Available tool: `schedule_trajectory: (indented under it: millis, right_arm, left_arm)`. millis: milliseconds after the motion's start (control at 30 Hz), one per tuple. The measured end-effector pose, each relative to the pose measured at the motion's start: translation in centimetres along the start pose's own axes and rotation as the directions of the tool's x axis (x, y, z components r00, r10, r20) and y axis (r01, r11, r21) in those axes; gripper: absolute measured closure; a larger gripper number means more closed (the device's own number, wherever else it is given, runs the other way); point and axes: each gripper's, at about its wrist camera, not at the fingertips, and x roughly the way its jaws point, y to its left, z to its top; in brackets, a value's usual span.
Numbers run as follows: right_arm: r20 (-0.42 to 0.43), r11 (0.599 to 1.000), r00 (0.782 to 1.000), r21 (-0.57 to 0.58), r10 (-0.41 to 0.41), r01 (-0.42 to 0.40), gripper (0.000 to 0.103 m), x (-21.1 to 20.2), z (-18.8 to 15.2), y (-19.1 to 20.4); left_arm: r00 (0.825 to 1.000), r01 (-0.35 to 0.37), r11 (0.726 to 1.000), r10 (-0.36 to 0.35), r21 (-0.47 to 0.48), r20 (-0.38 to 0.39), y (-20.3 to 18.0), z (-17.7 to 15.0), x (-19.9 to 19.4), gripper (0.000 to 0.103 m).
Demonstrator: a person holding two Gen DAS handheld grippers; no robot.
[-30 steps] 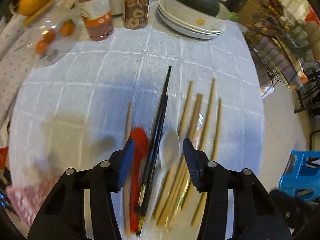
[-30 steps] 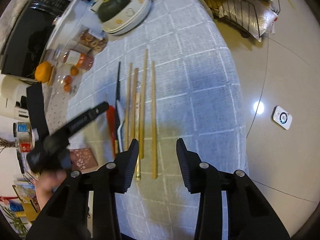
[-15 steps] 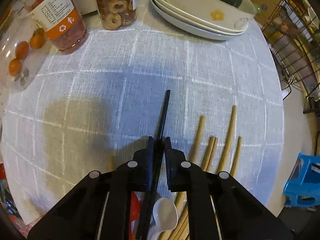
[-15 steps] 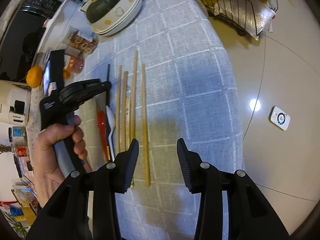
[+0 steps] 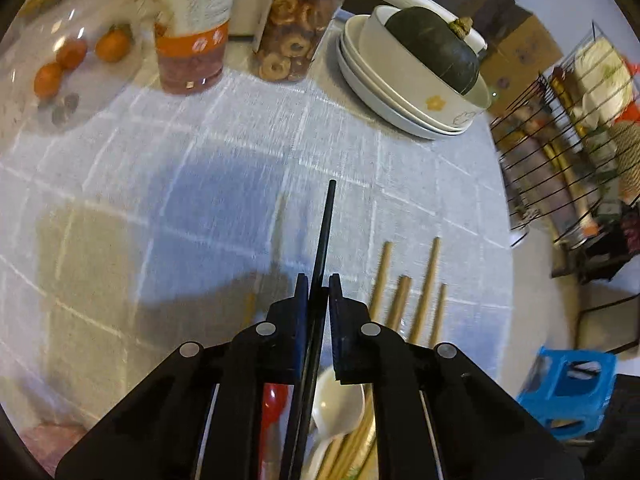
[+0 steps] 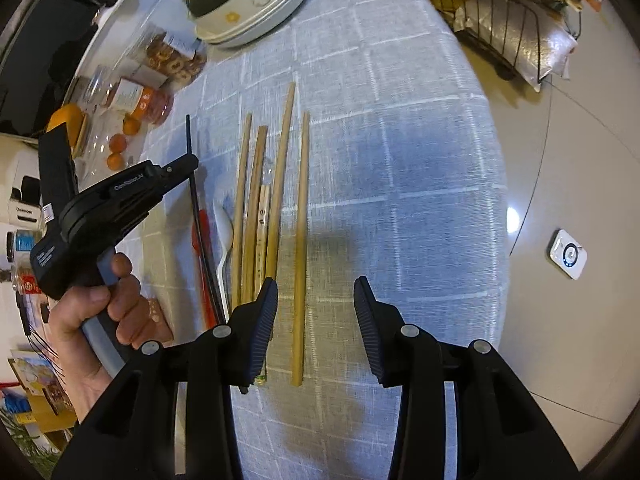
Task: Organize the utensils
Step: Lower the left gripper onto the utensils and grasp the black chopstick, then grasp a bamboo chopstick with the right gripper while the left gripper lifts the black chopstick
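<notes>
My left gripper [image 5: 319,282] is shut on a black chopstick [image 5: 325,228] and holds it tilted, tip raised off the cloth; it also shows in the right wrist view [image 6: 191,152]. Below it lie a white spoon [image 5: 338,404], a red spoon [image 5: 272,400] and several bamboo chopsticks [image 5: 424,292]. In the right wrist view the bamboo chopsticks [image 6: 276,200] lie side by side along the cloth. My right gripper [image 6: 316,292] is open and empty above the near end of the rightmost bamboo chopstick [image 6: 301,248].
Stacked white bowls [image 5: 404,92] holding a dark squash [image 5: 436,52] stand at the back. Two jars [image 5: 192,36] and small oranges [image 5: 60,68] are at the back left. A wire rack [image 5: 560,148] and a blue stool [image 5: 568,388] stand off the table's right edge.
My left gripper closed on the black chopstick and lifted its far end, tilting up. My right gripper stayed open and moved slightly closer to the bamboo chopsticks.
</notes>
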Motion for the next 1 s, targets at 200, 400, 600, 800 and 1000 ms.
schedule_trajectory:
  millis: [200, 400, 600, 800, 1000]
  right_arm:
    - [-0.013, 1.000, 1.000, 0.000, -0.027, 0.027, 0.062, 1.0, -0.2, 0.0]
    - [-0.010, 1.000, 1.000, -0.007, -0.019, 0.019, 0.062, 0.9, -0.2, 0.2]
    - [-0.014, 1.000, 1.000, -0.005, -0.026, 0.026, 0.062, 1.1, -0.1, 0.1]
    - [-0.005, 0.999, 0.999, -0.029, -0.043, 0.042, 0.062, 1.5, 0.2, 0.2]
    - [0.012, 0.998, 0.998, -0.029, -0.061, 0.061, 0.064, 2.4, 2.0, -0.3]
  left_arm:
    - [0.994, -0.087, 0.993, 0.092, 0.084, -0.058, -0.7, -1.9, 1.6, 0.094]
    - [0.986, -0.150, 0.983, 0.156, 0.105, -0.051, -1.9, -0.7, 2.3, 0.097]
    - [0.987, -0.145, 0.985, 0.150, 0.093, -0.050, -2.3, 1.1, 3.3, 0.082]
    - [0.978, -0.204, 0.967, 0.207, 0.151, -0.007, -3.1, 0.8, 3.5, 0.099]
    - [0.985, -0.146, 0.980, 0.130, 0.136, 0.117, -1.4, -1.0, -2.1, 0.099]
